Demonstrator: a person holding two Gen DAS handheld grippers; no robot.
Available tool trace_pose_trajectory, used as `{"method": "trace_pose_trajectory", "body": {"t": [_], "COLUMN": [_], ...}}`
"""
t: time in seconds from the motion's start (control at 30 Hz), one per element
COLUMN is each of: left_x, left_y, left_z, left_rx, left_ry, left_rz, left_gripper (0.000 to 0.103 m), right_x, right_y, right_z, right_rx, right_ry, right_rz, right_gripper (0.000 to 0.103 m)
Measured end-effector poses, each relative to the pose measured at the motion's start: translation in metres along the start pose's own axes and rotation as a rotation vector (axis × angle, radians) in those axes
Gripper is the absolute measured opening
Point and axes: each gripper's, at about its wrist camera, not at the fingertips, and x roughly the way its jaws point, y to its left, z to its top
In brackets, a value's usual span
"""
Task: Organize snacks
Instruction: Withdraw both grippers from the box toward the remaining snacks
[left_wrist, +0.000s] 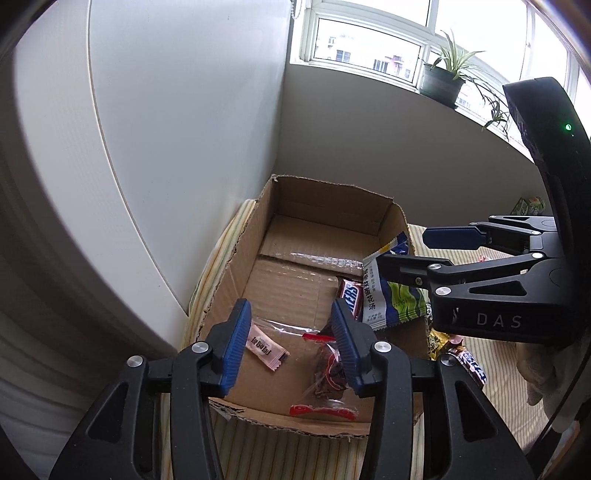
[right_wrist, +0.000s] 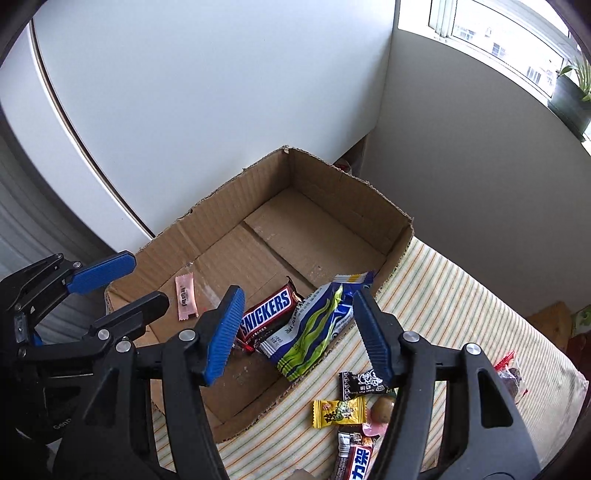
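Note:
An open cardboard box (left_wrist: 295, 221) (right_wrist: 332, 192) stands on a striped cloth. In it lie a Snickers bar (right_wrist: 267, 310) (left_wrist: 351, 297), a pink sachet (right_wrist: 185, 297) (left_wrist: 266, 345) and a clear red-ended packet (left_wrist: 328, 369). A blue-green soup packet (right_wrist: 314, 332) (left_wrist: 391, 299) lies tilted over the box's right wall, free between the open fingers. My left gripper (left_wrist: 291, 347) is open and empty above the box's near end. My right gripper (right_wrist: 295, 332) is open around the soup packet, not touching it.
Loose snacks lie on the striped cloth (right_wrist: 461, 295) right of the box: a black packet (right_wrist: 364, 384), a yellow packet (right_wrist: 338, 411), a chocolate bar (right_wrist: 354, 458), a clear red packet (right_wrist: 511, 376). A white wall stands behind the box. A potted plant (left_wrist: 443, 81) sits on the windowsill.

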Motion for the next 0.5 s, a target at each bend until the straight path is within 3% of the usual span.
{"method": "trace_pose_trajectory", "body": {"t": [0.43, 0.5], "left_x": [-0.044, -0.047], "left_y": [-0.048, -0.060], "left_z": [-0.013, -0.018], "left_rx": [0.061, 0.088], "left_ry": [-0.061, -0.062], "left_rz": [-0.050, -0.064], "left_gripper": [0.044, 0.044], "right_x": [-0.094, -0.107], "right_y": [-0.046, -0.052], "right_z": [-0.056, -0.069], "right_rx": [0.039, 0.029], "right_ry": [-0.115, -0.121], "right_rz": [-0.038, -0.066], "right_gripper": [0.065, 0.077]}}
